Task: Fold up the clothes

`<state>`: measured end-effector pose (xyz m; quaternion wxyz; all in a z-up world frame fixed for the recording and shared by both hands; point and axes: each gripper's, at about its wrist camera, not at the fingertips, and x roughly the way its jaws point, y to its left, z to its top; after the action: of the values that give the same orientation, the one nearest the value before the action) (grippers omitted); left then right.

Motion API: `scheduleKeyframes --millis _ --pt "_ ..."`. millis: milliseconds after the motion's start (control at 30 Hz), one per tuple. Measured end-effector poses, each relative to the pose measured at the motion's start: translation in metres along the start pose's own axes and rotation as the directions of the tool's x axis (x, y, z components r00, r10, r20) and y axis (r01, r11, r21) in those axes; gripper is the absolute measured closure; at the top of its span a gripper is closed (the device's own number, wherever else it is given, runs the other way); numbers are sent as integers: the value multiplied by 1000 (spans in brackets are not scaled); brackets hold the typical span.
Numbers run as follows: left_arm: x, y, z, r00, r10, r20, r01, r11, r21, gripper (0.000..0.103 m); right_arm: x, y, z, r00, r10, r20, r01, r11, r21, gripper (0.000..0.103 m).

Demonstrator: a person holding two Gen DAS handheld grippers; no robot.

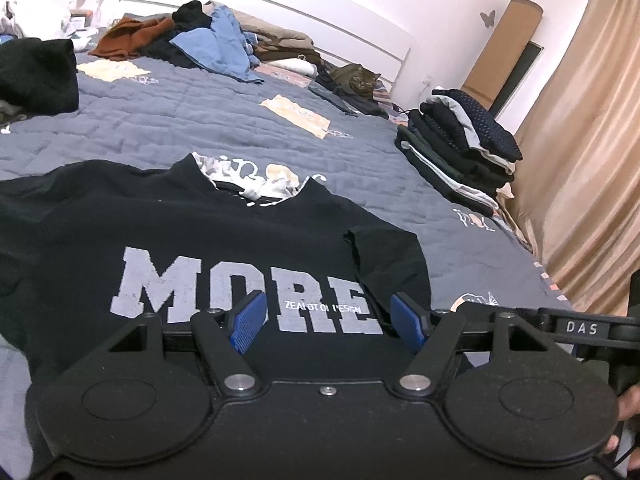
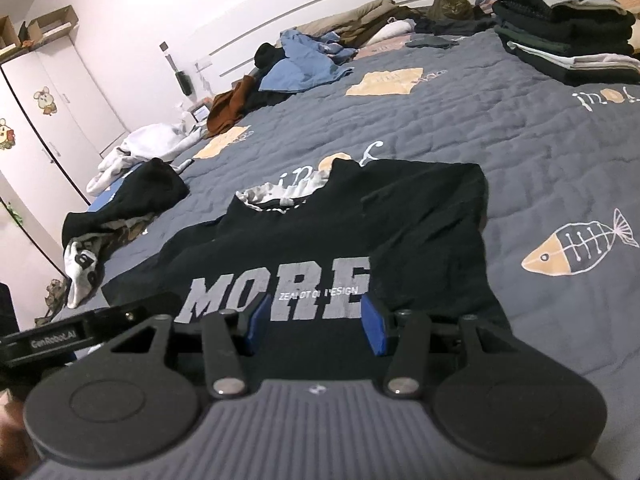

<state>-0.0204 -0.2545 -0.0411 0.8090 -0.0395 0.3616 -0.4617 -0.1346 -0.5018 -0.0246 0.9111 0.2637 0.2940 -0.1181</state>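
A black T-shirt point(image 1: 168, 216) point(image 2: 384, 220) with grey "MORE" lettering lies face up on the bed, collar away from me. Its right sleeve and side look folded inward over the chest, giving a straight right edge. My left gripper point(image 1: 328, 322) hovers open over the shirt's lower part near the end of the lettering, blue pads point(image 1: 249, 320) apart with nothing between them. My right gripper point(image 2: 316, 324) is also open, low over the printed word, its blue pads point(image 2: 374, 330) holding nothing. The shirt's hem is hidden under both gripper bodies.
A grey quilted bedspread point(image 1: 200, 120) point(image 2: 520, 140) covers the bed. A stack of folded dark clothes point(image 1: 460, 148) point(image 2: 564, 28) sits at the right edge. Unfolded garments point(image 1: 208, 40) point(image 2: 296, 64) are piled near the headboard, a cat point(image 1: 360, 78) point(image 2: 450, 4) beside them. A black garment point(image 2: 132, 196) lies left.
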Motion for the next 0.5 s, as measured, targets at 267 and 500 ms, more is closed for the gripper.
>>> scheduleKeyframes --millis 267,500 --pt "-15 19 0 999 38 17 -38 999 -1 35 7 19 3 999 32 2 -32 999 3 54" --pt "-36 45 2 996 85 38 -85 996 -5 35 22 50 0 997 79 -8 -79 997 -18 54"
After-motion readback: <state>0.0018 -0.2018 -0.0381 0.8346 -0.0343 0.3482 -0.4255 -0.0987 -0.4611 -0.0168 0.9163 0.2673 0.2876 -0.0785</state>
